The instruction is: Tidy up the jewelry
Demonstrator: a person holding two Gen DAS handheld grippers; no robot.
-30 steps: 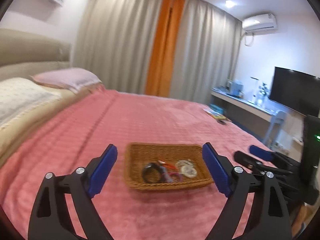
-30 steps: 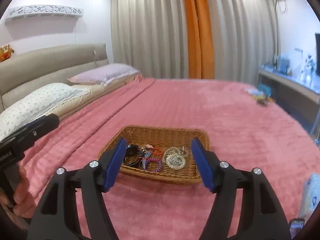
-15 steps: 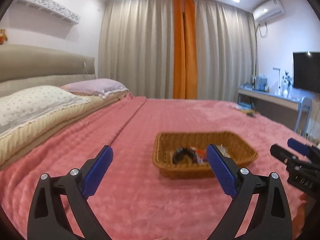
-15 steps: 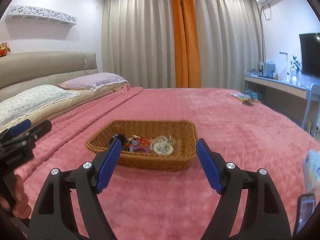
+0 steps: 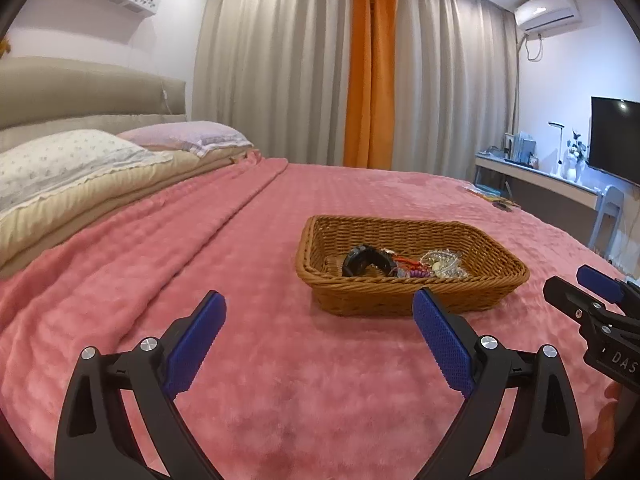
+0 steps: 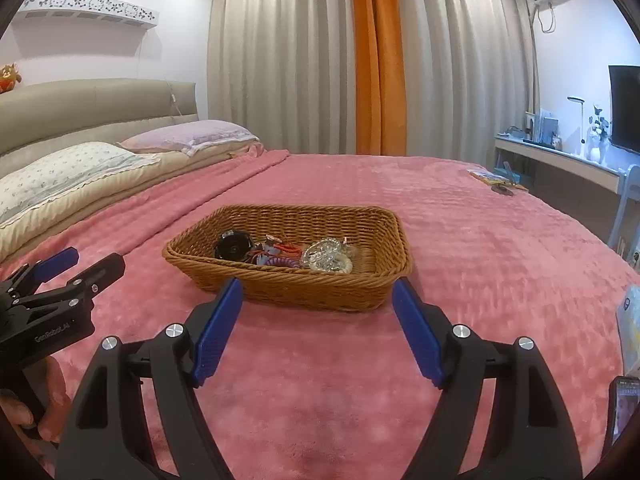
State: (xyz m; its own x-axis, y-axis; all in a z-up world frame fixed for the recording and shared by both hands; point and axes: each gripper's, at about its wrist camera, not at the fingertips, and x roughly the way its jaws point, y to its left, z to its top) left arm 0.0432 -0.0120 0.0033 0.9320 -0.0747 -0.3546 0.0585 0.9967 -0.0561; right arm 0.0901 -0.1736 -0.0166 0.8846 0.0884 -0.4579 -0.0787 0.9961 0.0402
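Note:
A brown wicker basket [image 5: 400,304] [image 6: 312,292] sits on the pink blanket. Inside it lie a black bangle [image 5: 362,260] [image 6: 234,246], red and purple bands [image 5: 408,268] [image 6: 280,258] and clear beaded bracelets [image 5: 442,266] [image 6: 326,258]. My left gripper [image 5: 318,296] is open and empty, low over the blanket just short of the basket's near left side. My right gripper [image 6: 318,282] is open and empty, facing the basket's near wall. Each gripper shows at the edge of the other's view: the right gripper [image 5: 592,284] and the left gripper [image 6: 94,260].
Pillows [image 5: 72,160] and a padded headboard lie to the left. A phone [image 6: 622,408] and a pale packet [image 6: 632,320] rest on the blanket at the right edge. Small items [image 6: 496,182] sit at the bed's far right corner, near a desk [image 5: 540,176].
Both grippers have sunk toward the blanket, so the basket is seen from a lower angle and nearer. Both pairs of jaws stand slightly wider than a second ago.

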